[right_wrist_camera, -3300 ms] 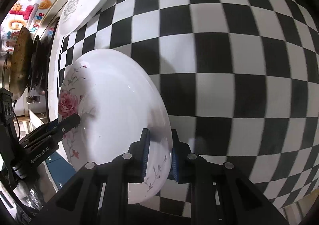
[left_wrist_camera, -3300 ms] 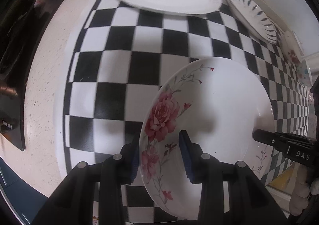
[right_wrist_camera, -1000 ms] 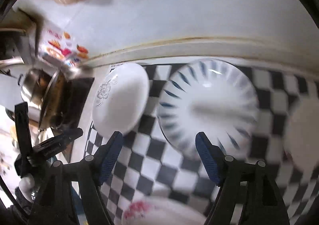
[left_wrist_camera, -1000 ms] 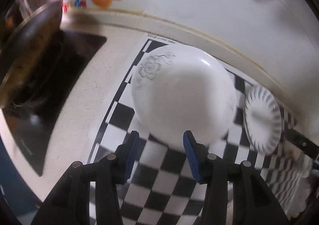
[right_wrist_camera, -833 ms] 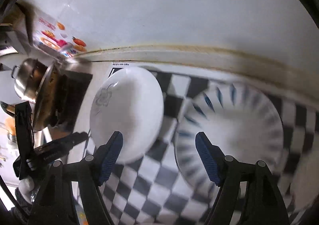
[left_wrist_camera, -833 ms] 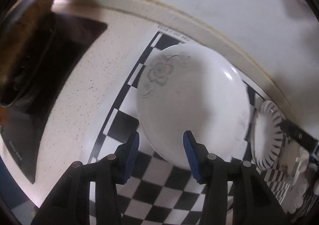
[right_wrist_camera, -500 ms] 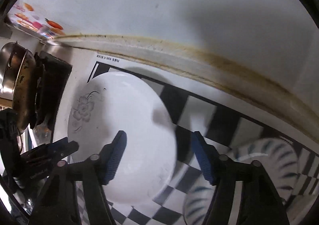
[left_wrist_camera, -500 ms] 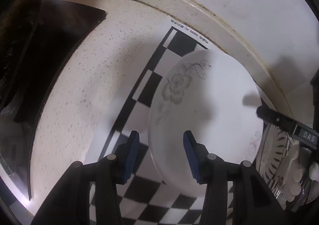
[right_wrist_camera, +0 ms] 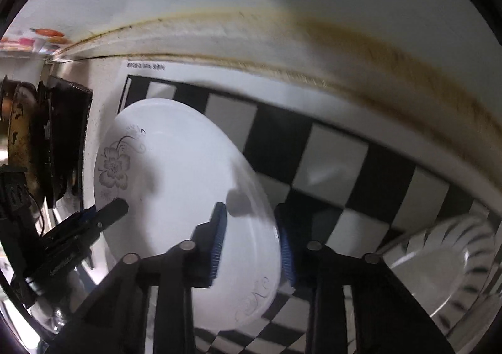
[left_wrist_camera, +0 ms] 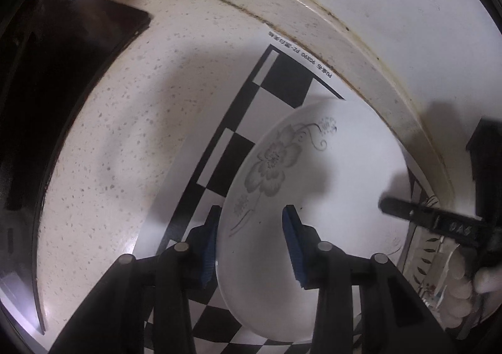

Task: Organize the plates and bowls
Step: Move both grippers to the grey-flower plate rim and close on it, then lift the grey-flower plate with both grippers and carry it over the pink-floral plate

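Note:
A white plate with a grey flower print (left_wrist_camera: pixel 329 197) lies on the black-and-white checkered mat (left_wrist_camera: pixel 269 78) near the back wall. My left gripper (left_wrist_camera: pixel 252 239) is open and straddles the plate's left rim, one finger on each side. My right gripper (right_wrist_camera: pixel 249 238) is open and straddles the plate's (right_wrist_camera: pixel 175 172) right rim. Each gripper shows in the other's view, the right one (left_wrist_camera: pixel 404 208) and the left one (right_wrist_camera: pixel 109 213). A white plate with dark blue stripes (right_wrist_camera: pixel 445 260) lies to the right on the mat.
A black stove top (left_wrist_camera: pixel 53 78) is on the speckled counter (left_wrist_camera: pixel 119 140) to the left, with a worn pan (right_wrist_camera: pixel 18 140) on it. The stained wall edge (right_wrist_camera: pixel 345 50) runs just behind the mat. More dishes show at the far right (left_wrist_camera: pixel 436 260).
Both grippers left the pink-flower plate, moved toward the back wall, and closed in on the grey-flower plate. Their open jaws now sit around its opposite rims.

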